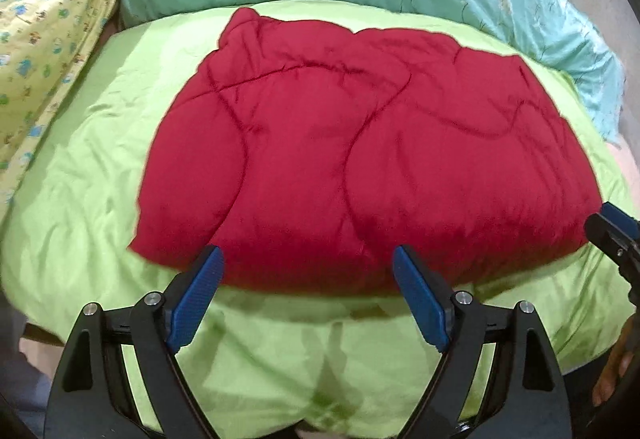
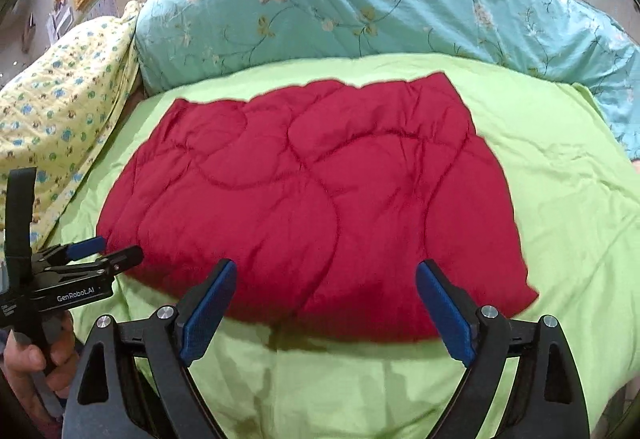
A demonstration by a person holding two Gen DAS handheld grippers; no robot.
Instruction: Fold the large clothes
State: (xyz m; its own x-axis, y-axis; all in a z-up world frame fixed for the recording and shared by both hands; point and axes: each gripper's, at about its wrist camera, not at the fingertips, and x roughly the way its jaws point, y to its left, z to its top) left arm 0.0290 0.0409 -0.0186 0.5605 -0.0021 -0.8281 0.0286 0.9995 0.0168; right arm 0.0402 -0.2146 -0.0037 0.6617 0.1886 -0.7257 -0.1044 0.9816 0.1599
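Both grippers, L [image 1: 306, 271] & R [image 2: 326, 285], jaws apart, empty, over puffy red quilted garment [image 1: 360, 151], folded flat.

The left tongs [image 1: 308, 295] are held with the jaws wide apart and angled downward, nothing gripped between the blue pads [image 1: 198, 295]. The right tongs [image 2: 326, 311] are likewise spread wide and tilted downward, nothing between them. In the right view the left tongs [image 2: 104, 251] are seen from the side, the handle clasped by a hand [image 2: 36, 363] at the lower left.
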